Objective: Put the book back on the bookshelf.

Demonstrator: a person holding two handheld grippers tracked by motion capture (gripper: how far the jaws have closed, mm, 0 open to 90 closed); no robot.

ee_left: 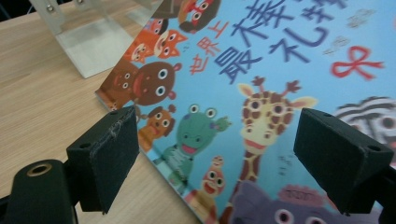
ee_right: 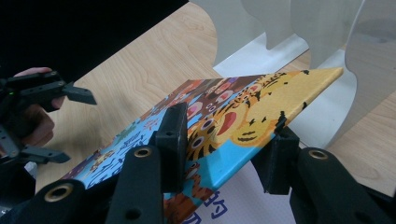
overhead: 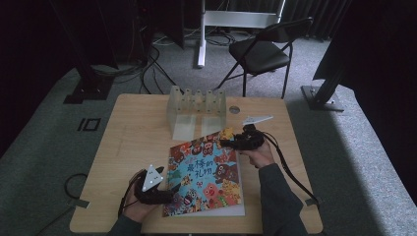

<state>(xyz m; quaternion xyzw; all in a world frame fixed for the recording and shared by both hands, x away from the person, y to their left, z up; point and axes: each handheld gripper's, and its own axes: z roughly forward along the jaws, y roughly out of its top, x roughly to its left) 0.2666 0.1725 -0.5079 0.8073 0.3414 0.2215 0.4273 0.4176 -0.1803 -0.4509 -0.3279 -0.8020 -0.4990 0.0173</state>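
Observation:
A colourful children's picture book (overhead: pixel 206 177) lies on the wooden table (overhead: pixel 133 132), front of centre. My right gripper (overhead: pixel 226 143) is shut on the book's far right corner. In the right gripper view that corner (ee_right: pixel 261 93) is raised off a white page beneath, with one jaw above and one below it (ee_right: pixel 229 135). My left gripper (overhead: pixel 173 191) stands open at the book's near left edge. In the left gripper view its jaws (ee_left: pixel 219 154) straddle that edge of the book (ee_left: pixel 261 93), one over bare wood, one over the cover, and nothing is held.
A clear acrylic rack (overhead: pixel 196 110) with upright dividers stands at the table's back, just beyond the book; it is close behind the raised corner (ee_right: pixel 299 37). A black folding chair (overhead: pixel 260 49) and cables are on the carpet beyond. Bare wood lies to the left.

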